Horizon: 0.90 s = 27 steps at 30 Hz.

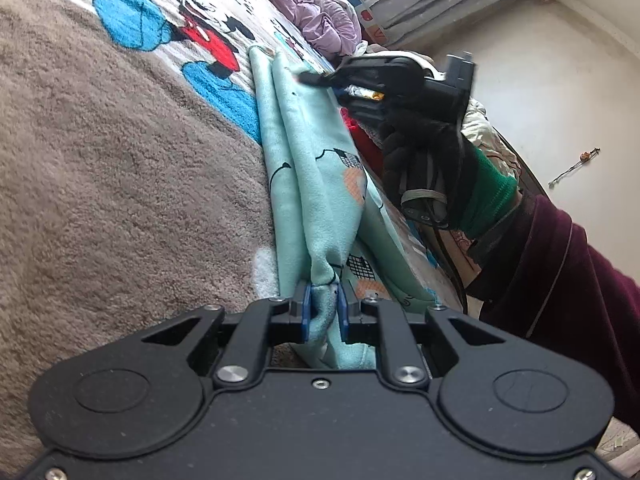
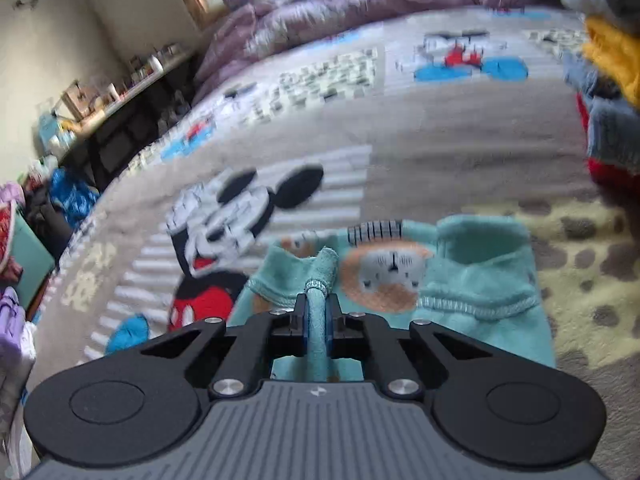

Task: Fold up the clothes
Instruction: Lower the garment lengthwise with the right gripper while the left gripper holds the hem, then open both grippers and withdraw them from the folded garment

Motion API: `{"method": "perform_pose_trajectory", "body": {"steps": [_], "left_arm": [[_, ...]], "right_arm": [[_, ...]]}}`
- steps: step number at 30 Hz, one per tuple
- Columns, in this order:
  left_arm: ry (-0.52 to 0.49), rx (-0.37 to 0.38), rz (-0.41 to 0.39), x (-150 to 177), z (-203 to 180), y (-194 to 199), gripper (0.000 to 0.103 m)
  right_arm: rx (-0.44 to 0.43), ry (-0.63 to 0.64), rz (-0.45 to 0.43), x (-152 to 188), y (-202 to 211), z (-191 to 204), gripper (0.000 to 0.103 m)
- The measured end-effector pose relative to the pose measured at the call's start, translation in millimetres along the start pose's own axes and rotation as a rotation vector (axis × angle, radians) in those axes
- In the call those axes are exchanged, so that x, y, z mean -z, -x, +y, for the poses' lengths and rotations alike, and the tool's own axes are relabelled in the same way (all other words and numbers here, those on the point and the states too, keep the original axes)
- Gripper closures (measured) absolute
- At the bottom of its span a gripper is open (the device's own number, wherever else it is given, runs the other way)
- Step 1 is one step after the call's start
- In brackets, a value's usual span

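A mint-green fleece garment [image 1: 316, 184] with cartoon animal prints lies stretched in long folds on a bed blanket. My left gripper [image 1: 324, 312] is shut on a bunched end of it, cloth pinched between the blue pads. At the far end, a black-gloved hand holds my right gripper [image 1: 316, 78], its tips closed on the garment's other edge. In the right wrist view the same garment [image 2: 472, 276] shows a bear face and stitched hems, and my right gripper [image 2: 317, 312] is shut on a thin rolled edge of the cloth.
A grey-brown cartoon-mouse blanket [image 1: 120, 168] covers the bed. A purple quilt [image 2: 360, 12] is heaped at the far end. A clothes pile [image 2: 612, 92] sits at the right beside a yellow spotted blanket [image 2: 588, 264]. A cluttered shelf [image 2: 112, 96] lines the left wall.
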<state>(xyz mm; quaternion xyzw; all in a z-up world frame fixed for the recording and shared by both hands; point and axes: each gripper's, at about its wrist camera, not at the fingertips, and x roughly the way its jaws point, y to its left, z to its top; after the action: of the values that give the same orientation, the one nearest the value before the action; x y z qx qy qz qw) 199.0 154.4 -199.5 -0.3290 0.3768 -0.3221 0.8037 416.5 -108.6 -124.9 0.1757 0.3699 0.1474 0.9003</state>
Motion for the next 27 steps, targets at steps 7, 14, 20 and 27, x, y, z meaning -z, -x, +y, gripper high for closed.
{"method": "perform_pose_trajectory", "body": {"steps": [7,14,20,27], "left_arm": [[0.010,0.003,0.006,-1.0,0.7,1.1,0.089],[0.015,0.004,0.005,-1.3,1.7,0.9,0.089],[0.000,0.005,0.013,-2.0,-3.8,3.5,0.089],[-0.052,0.010,-0.057,-8.4,-13.7,26.1,0.075]], "right_arm": [[0.072,0.079,0.001,-6.2,-5.1,8.9,0.085],[0.010,0.204,-0.062,-3.2,22.6,36.6,0.075],[0.073,0.323,0.156,25.2,-24.3,45.2,0.077],[0.008,0.223,-0.014,9.0,45.7,36.2,0.073]]}}
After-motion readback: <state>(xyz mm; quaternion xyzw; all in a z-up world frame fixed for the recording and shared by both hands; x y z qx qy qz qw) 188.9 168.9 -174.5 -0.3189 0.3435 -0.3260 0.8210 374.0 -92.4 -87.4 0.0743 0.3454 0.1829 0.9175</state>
